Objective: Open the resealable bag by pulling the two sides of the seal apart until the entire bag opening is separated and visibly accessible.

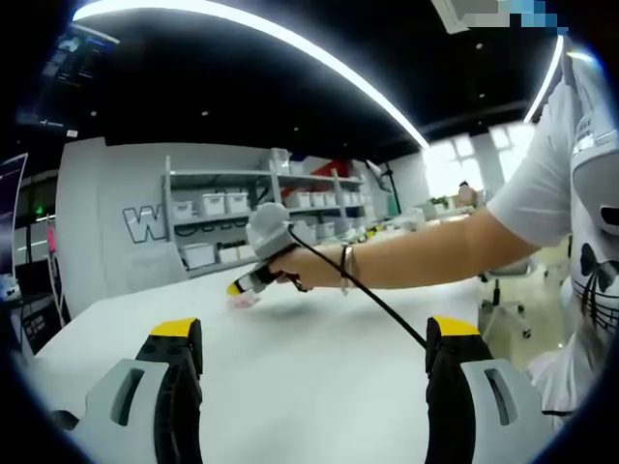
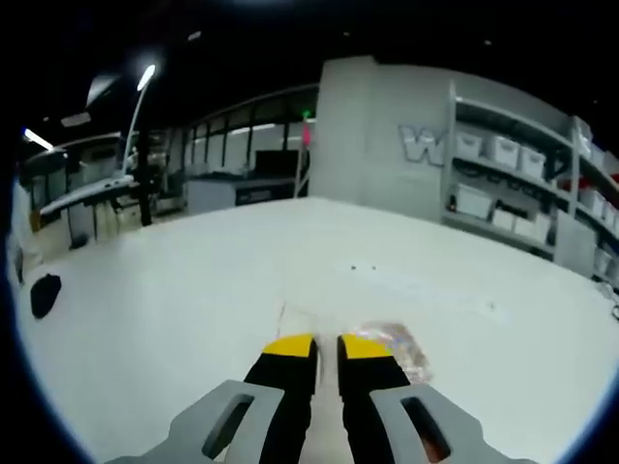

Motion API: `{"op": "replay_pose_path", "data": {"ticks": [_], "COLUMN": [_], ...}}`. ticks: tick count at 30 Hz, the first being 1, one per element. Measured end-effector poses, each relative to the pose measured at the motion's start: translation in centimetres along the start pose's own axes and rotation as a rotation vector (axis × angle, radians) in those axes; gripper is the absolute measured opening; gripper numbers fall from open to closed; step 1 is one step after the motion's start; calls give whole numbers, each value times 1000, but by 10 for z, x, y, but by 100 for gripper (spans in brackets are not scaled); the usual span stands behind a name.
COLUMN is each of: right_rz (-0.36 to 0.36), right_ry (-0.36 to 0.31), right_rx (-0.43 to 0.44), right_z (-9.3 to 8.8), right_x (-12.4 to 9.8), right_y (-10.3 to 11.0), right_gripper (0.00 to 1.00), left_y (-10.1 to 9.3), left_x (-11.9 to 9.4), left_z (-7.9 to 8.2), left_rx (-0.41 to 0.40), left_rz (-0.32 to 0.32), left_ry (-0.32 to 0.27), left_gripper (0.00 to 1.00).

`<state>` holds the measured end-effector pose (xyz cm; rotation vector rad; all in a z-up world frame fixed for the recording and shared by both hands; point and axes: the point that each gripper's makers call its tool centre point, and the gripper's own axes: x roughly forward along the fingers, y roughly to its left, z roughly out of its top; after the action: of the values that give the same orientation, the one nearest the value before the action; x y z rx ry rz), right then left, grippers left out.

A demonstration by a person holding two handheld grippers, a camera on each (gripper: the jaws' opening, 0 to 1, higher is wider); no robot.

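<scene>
In the left gripper view, the left gripper (image 1: 314, 350) rises from the bottom with its two yellow-tipped black jaws standing wide apart, nothing between them but bare white desk (image 1: 319, 387). Beyond it, toward the far edge of the desk, the right gripper (image 1: 242, 287) comes in from the right, held in a person's hand (image 1: 295, 263) at the end of a bare forearm with a dark band at the wrist; a black cable runs down from the hand toward the near right. Its yellow tip is angled down at the resealable bag (image 1: 244, 301), a small pale packet lying flat on the desk near the far edge; whether tip and bag touch is too small to tell here.

In the right gripper view, the right gripper (image 2: 327, 348) has its jaws nearly together, only a narrow slit between the yellow tips, and nothing can be seen caught in that slit. The resealable bag (image 2: 395, 348) lies just right of the right-hand jaw, partly hidden under it, clear with brownish contents. The white desk (image 2: 174, 290) spreads out around it, and a small dark object (image 2: 44, 295) sits at its far left edge.

Behind the desk stands a grey wall with a large letter W, and beside it shelving (image 1: 266, 208) loaded with white bins (image 2: 503, 150). The person's white sleeve and printed shirt (image 1: 580, 242) take the right side of the left gripper view.
</scene>
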<state>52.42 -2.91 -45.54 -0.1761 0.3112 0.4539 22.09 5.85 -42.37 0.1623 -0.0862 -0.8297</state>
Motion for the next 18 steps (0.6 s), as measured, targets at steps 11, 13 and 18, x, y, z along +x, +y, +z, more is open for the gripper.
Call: {"op": "replay_pose_path", "data": {"ticks": [11,13,18], "right_rz": [4,7,20], "right_ry": [-15,-17,-22], "right_rx": [-37,-43,-51], "right_z": [1,1,2], "right_x": [-3,-3,-2], "right_y": [5,7,12], "right_gripper": [11,12,15], "left_y": [4,4,3], "left_x": [1,1,2], "left_z": [1,1,1], "left_rx": [5,7,9], "left_rz": [7,8,8], "left_ry": [-5,-7,-6], "left_gripper": [96,96,96]}}
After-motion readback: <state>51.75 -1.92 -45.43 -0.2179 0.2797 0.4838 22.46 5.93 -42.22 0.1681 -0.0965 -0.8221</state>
